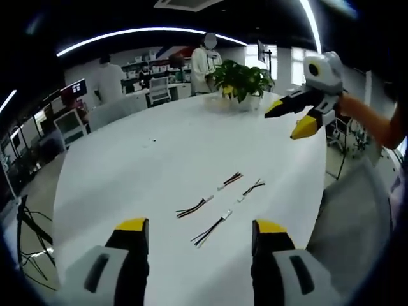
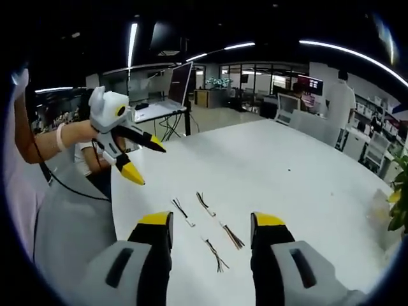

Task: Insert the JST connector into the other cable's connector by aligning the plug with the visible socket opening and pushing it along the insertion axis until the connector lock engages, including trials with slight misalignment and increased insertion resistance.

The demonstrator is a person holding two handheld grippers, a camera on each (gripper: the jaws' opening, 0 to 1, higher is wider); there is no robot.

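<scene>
Between the parted left tongs [image 1: 199, 233]; four cables [image 1: 220, 204] ahead.

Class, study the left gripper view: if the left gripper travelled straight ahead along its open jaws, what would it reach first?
Most likely the nearest cable, lying on the white table between the left gripper's jaws. Depth is unclear; tilted higher, it could pass over it.

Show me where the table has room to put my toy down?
The round white table is bare between the four short wire cables with white connectors and the potted green plant, and along its left edge. It is crowded around those cables, ahead of the left gripper.
</scene>
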